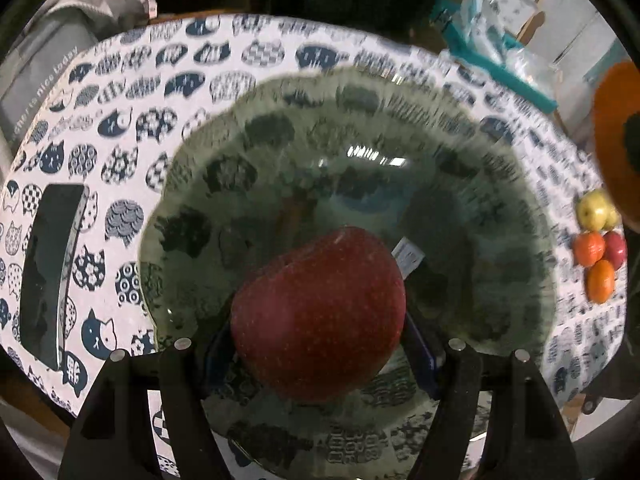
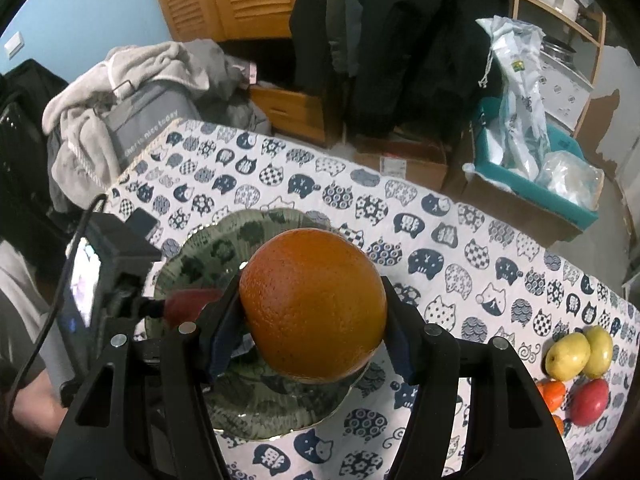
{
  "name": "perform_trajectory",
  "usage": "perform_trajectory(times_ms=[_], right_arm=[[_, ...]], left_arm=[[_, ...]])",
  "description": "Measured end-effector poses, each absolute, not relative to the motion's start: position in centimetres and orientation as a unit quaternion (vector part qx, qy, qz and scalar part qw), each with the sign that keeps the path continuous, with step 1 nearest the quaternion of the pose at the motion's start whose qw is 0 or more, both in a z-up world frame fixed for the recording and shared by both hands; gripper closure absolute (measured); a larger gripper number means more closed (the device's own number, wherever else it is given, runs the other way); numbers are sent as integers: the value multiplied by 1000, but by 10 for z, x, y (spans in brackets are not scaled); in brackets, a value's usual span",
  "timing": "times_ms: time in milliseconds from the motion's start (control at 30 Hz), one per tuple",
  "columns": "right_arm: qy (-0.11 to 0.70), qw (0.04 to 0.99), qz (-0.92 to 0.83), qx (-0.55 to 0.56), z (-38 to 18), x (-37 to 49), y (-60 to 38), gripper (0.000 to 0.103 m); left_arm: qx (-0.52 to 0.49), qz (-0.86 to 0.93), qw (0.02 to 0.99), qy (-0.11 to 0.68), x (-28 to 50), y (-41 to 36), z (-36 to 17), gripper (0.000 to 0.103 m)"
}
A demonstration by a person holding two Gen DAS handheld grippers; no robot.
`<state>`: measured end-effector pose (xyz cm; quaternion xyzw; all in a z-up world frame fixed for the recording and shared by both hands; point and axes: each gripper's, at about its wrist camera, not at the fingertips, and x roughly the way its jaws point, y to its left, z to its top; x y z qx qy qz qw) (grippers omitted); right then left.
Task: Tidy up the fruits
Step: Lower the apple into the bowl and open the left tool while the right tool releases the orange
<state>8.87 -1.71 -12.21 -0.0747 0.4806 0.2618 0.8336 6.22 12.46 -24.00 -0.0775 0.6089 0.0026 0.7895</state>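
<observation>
Left gripper (image 1: 320, 344) clamped on red apple (image 1: 320, 312) over green glass plate (image 1: 516, 208); right gripper (image 2: 310, 328) clamped on orange (image 2: 314, 306) above it. Both firm, round, smooth, likely slippery: gripped at widest girth. Plate fragile. Farther right on counter (image 2: 440, 216), small fruits (image 2: 580, 364).

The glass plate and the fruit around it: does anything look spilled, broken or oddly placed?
Nothing stands out. The plate looks whole, with no fruit yet resting on it; the loose fruit sits in a tidy cluster on the tablecloth.

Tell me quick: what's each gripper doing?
Left gripper: closed on the red apple, over the glass plate.
Right gripper: closed on the orange.
</observation>
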Motion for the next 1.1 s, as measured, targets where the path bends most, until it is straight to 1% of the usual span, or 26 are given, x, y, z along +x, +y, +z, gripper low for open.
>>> perform_trajectory(times_ms=[67, 167, 433, 600, 900, 1100], right_arm=[[482, 832, 264, -75, -123, 88, -15, 40], [483, 831, 266, -75, -124, 88, -12, 40], [489, 828, 266, -70, -129, 92, -7, 40], [507, 817, 266, -69, -141, 97, -3, 40], [547, 786, 267, -109, -188, 97, 9, 40], [563, 770, 272, -125, -208, 92, 15, 40]], left_arm=[[-76, 5, 785, 614, 62, 125, -245, 28], [-82, 3, 796, 600, 61, 126, -236, 28], [-95, 19, 821, 563, 51, 145, -197, 28], [-105, 38, 839, 532, 44, 161, -170, 28], [-118, 40, 840, 529, 40, 166, -168, 28], [-112, 38, 841, 528, 38, 164, -165, 28]])
